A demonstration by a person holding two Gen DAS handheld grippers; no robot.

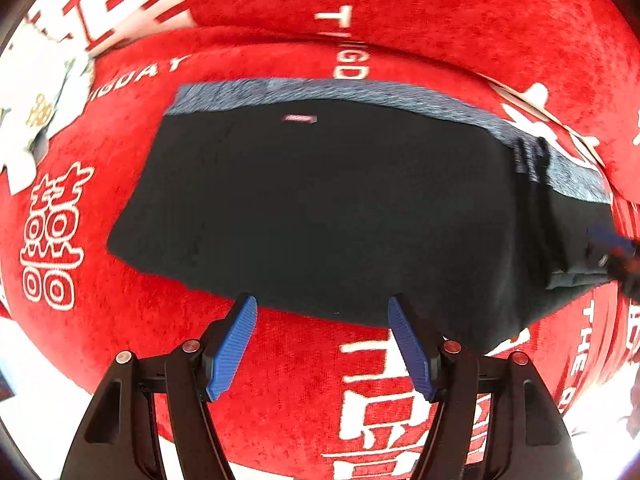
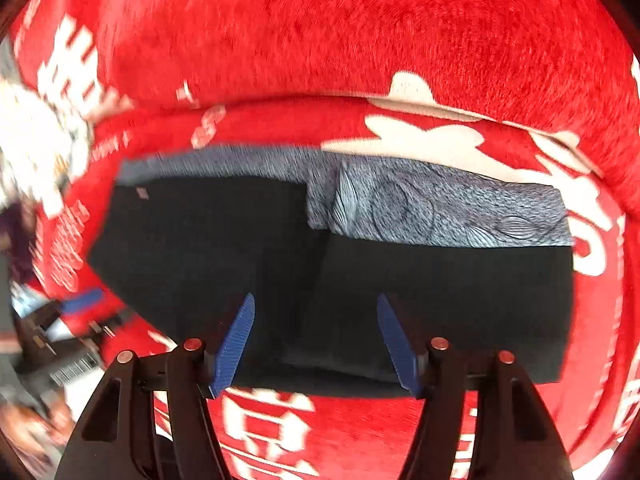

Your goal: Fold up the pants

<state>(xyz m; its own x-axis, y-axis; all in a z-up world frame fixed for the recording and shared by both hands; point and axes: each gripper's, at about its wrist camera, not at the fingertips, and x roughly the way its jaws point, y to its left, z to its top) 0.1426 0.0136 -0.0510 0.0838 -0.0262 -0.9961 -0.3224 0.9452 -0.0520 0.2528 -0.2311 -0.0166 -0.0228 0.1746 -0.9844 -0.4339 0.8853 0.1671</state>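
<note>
The black pants (image 1: 320, 208) lie folded flat on the red plush cover, with a grey patterned band (image 1: 360, 94) along their far edge and a small pink label. My left gripper (image 1: 322, 308) is open and empty, just above the pants' near edge. In the right wrist view the same pants (image 2: 440, 292) show a fold step down the middle and the grey patterned band (image 2: 440, 212) behind. My right gripper (image 2: 316, 306) is open and empty over the pants' near part. The right gripper also shows at the left view's right edge (image 1: 612, 248).
The red cover (image 1: 304, 380) with white characters spans a seat and a raised back cushion (image 2: 320, 32). A white floral item (image 1: 36, 112) lies at the far left. The left gripper and a hand show at the lower left of the right view (image 2: 76, 304).
</note>
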